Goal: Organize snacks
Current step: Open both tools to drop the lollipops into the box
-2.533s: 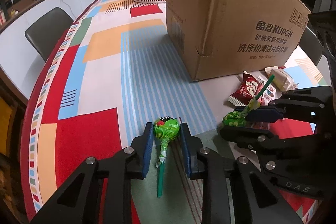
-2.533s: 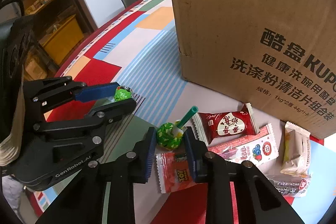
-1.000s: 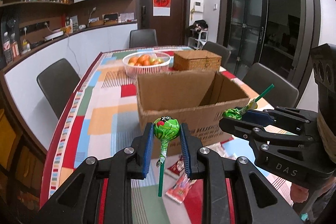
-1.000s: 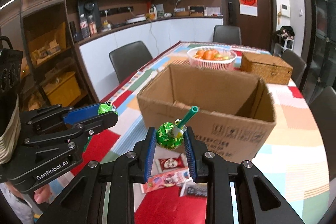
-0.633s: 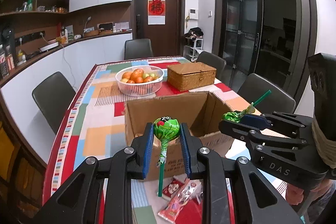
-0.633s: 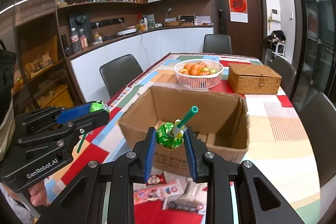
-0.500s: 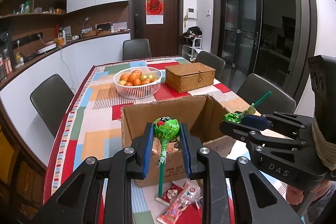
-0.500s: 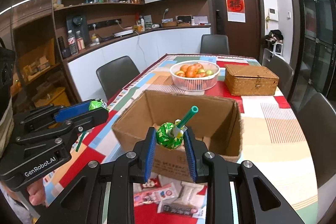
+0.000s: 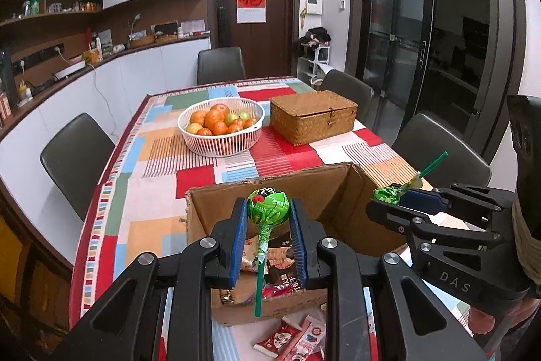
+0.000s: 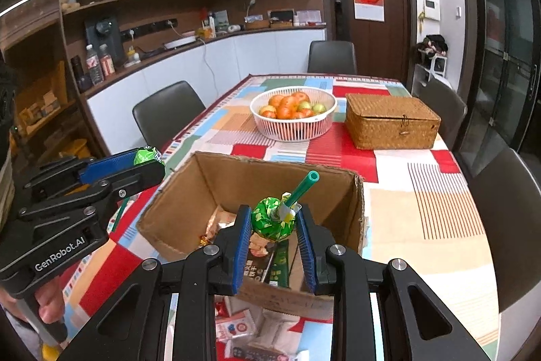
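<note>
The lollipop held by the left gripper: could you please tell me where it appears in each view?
Left wrist view: lollipop at lower centre, clamped by the left gripper, stick down.
Right wrist view: only its green head shows at far left, in that gripper.
Shared landmark: the cardboard box beneath.

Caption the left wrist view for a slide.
Left gripper holds a green lollipop above the open cardboard box; right gripper alongside.

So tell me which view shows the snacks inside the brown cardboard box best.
The right wrist view: it looks down into the brown cardboard box, showing wrapped snacks on its floor past the right gripper. In the left wrist view, the left gripper and its green lollipop cover most of them.
</note>
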The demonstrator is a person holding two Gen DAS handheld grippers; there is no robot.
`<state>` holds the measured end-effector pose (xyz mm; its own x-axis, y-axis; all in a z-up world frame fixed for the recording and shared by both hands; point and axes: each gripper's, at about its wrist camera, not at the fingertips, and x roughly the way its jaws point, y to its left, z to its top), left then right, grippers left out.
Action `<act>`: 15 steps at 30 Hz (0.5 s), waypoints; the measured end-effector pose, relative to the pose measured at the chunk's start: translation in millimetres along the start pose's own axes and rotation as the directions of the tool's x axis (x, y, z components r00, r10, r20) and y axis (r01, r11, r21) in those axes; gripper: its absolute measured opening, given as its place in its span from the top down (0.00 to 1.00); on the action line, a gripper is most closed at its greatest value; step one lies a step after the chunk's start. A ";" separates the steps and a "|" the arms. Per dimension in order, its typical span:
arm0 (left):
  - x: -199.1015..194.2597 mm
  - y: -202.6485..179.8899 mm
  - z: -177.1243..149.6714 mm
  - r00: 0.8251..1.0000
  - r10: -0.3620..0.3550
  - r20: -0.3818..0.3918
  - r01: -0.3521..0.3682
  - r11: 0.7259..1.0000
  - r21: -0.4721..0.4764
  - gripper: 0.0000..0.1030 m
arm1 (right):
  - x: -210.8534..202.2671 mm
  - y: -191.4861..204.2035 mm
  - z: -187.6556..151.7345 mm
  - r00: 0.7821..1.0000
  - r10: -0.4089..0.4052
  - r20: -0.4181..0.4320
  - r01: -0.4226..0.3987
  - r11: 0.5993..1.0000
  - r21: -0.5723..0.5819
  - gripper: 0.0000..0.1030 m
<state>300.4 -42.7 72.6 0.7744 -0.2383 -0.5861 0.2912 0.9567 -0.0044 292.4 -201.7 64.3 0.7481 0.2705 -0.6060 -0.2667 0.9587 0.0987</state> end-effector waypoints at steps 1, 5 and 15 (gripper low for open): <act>2.6 1.2 0.9 1.000 0.001 -0.005 -0.001 1.000 -0.002 0.75 | 2.5 -1.1 1.2 1.000 -0.002 -0.006 0.002 1.000 0.000 0.73; 18.3 4.8 7.0 0.999 0.003 -0.036 -0.003 1.000 -0.020 0.75 | 13.0 -6.0 6.1 1.000 -0.013 -0.025 0.013 1.000 0.012 0.73; 8.8 5.1 1.7 0.993 0.116 -0.001 -0.116 0.993 0.003 0.52 | 16.3 -11.5 6.2 0.999 -0.045 0.000 0.045 0.997 0.056 0.45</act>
<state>309.7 -40.2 68.8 0.8026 -0.1255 -0.5832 0.2007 0.9774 0.0658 311.5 -207.8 58.2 0.7593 0.2267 -0.6099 -0.1982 0.9734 0.1150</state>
